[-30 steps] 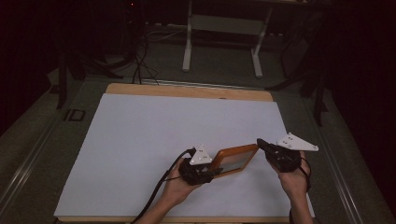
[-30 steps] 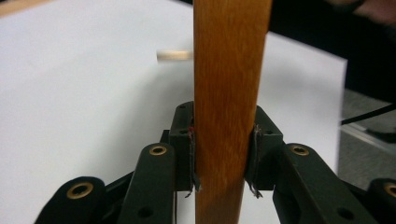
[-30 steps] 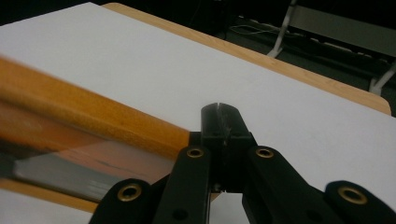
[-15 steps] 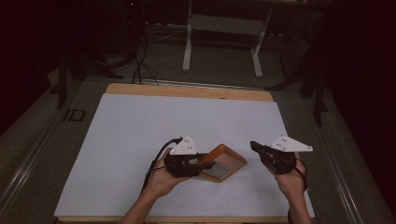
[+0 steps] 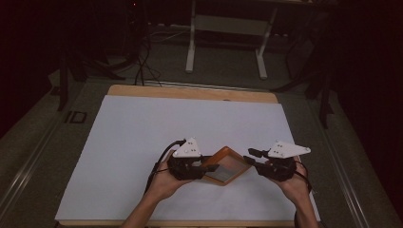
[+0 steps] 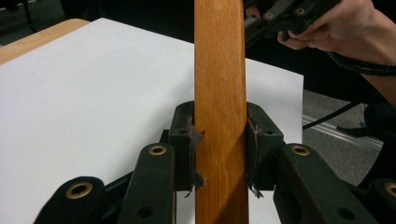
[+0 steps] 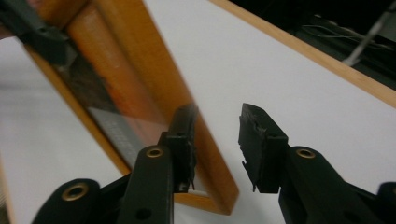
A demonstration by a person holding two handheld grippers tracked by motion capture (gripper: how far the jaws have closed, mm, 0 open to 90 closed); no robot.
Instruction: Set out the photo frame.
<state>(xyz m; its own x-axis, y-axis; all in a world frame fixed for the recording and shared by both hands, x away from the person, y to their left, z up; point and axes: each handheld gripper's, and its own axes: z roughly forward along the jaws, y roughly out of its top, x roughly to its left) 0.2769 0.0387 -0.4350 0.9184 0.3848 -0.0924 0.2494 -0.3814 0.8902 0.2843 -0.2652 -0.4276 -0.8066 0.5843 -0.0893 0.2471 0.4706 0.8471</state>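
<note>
Wooden frame point(image 5: 227, 165): near the desk's point(image 5: 142, 123) front edge, clamped in our left gripper point(image 6: 219, 140). Right gripper point(image 7: 217, 140): jaws apart, straddling the frame's rim. Step, we judge: handover; next, close right.

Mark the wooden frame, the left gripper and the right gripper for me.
wooden frame point(image 5: 236, 156): high view, its right orange rail.
left gripper point(image 6: 219, 140): left gripper view, between its fingertips, clamped on the frame's edge.
right gripper point(image 7: 217, 140): right gripper view, the open gap between its fingertips.
</note>
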